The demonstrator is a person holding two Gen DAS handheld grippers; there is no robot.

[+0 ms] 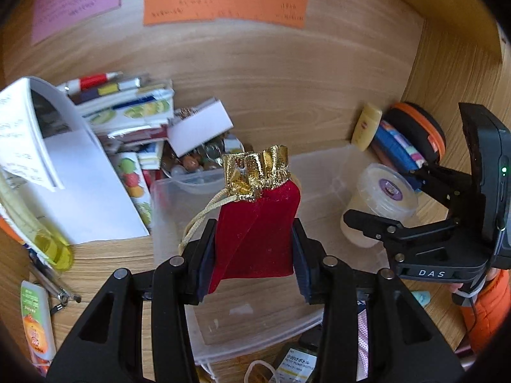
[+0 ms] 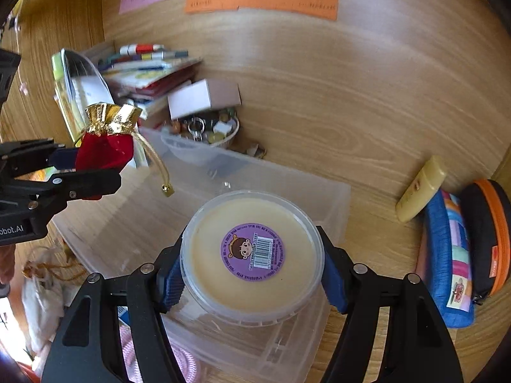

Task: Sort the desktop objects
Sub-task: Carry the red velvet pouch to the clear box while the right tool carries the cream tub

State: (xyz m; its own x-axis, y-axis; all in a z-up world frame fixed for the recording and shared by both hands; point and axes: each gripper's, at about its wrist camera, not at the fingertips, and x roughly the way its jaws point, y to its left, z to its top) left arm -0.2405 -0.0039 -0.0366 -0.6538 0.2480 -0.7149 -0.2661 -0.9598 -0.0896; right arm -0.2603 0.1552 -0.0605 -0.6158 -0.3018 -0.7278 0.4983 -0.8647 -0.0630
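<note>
Left tool (image 1: 254, 239) clamps the red pouch (image 1: 255, 229) above the clear bin (image 1: 172, 191); soft, light, grip mid-body. Right tool (image 2: 252, 274) clamps the lidded tub (image 2: 252, 255) over the bin; stiff, slick, squeeze below the rim.

Left tool (image 1: 252, 249) and right tool (image 2: 252, 274) both clamped, angled downward.

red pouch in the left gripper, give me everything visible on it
The red pouch looks like velvet, with a crinkled gold foil collar gathered at its mouth and a pale gold cord hanging loose, ending in a small gold bead. It stands mouth up, pinched at both sides by the left gripper, above a clear bin. Nothing else touches it.
</note>
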